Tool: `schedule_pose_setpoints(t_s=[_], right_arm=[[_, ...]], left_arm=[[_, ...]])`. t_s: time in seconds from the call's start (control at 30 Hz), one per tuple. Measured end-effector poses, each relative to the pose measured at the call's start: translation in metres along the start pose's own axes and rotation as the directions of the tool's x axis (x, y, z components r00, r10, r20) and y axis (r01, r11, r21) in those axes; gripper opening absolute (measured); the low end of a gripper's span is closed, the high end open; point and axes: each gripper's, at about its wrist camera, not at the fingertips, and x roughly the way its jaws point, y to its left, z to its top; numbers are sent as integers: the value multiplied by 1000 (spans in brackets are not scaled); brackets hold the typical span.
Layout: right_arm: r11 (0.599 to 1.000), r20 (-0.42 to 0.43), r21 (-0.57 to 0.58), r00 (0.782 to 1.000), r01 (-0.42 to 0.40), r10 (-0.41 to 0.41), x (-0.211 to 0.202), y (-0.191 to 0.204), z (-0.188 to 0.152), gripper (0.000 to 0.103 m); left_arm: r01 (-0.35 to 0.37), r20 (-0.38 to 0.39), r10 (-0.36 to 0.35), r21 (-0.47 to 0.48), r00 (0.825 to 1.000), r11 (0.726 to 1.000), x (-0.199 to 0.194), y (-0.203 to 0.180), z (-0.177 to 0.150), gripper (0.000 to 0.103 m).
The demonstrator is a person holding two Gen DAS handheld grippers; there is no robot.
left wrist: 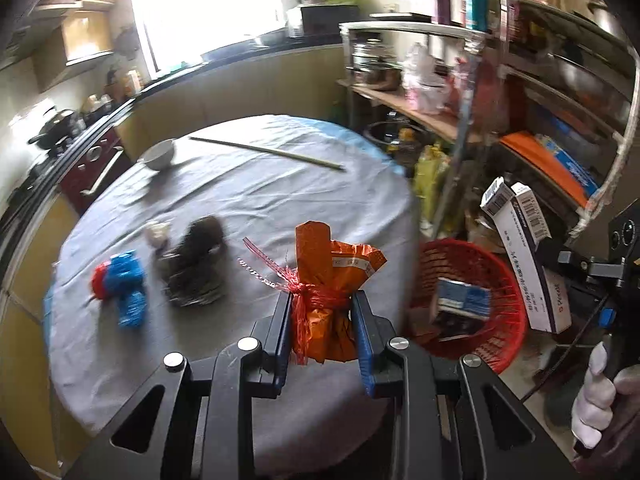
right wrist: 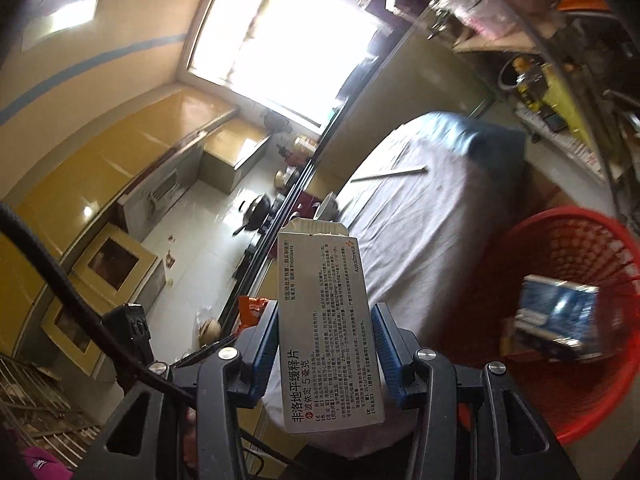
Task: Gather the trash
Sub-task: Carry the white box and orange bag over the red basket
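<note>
Kitchen all around us, cabinets and a blazing window behind, and a round table (left wrist: 248, 208) under a grey cloth fills the left wrist view. Down at four o'clock off the table's edge sits the red mesh basket (left wrist: 472, 304), and inside it lies a blue-and-white box (left wrist: 464, 300), with darker scraps beneath that are too blurred to name. The right wrist view catches that same basket (right wrist: 568, 280) at three o'clock, box (right wrist: 560, 320) smeared by motion.

Left gripper (left wrist: 323, 320) is clamped narrow on an orange wrapper bundle (left wrist: 332, 280) tied with red ribbon, pads pressing both sides. Right gripper (right wrist: 326, 344) is closed on a white medicine carton (right wrist: 324, 320), printed face toward the camera, top flap open; from the left view that carton (left wrist: 524, 256) hangs at three o'clock above the basket, showing barcoded ends, with a white-gloved hand (left wrist: 596, 392) at the lower right edge.

Still on the cloth: a blue-and-red crumpled wrapper (left wrist: 124, 284) at nine o'clock, a dark lump (left wrist: 196, 264) beside it (badly blurred, hard to identify), and a small pale scrap (left wrist: 158, 232) just behind. A white bowl (left wrist: 159, 154) and a long thin stick (left wrist: 268, 152) lie toward the far rim. The right view shows only the stick (right wrist: 390, 174) and a sliver of bowl (right wrist: 326, 204); the carton hides the rest.
</note>
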Motion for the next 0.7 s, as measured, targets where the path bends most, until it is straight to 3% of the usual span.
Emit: schedule_pose_setpoints(t_s=[0.17,0.33,0.7], right_arm=[[998,67,51,997,34,-38,-37,-26,6,49],[992,106,104,991,65,-76,-63,-51,6,49],[978,110,192,989,80,-103,-70,-84,-3,49]], left_arm=[[90,-34,-88,42,996,995,18,-36,8,30],[135,-55,-131,81,990,987,35,-66,16,30],[232,-135,-214,134,967,963,73,-110,2,30]])
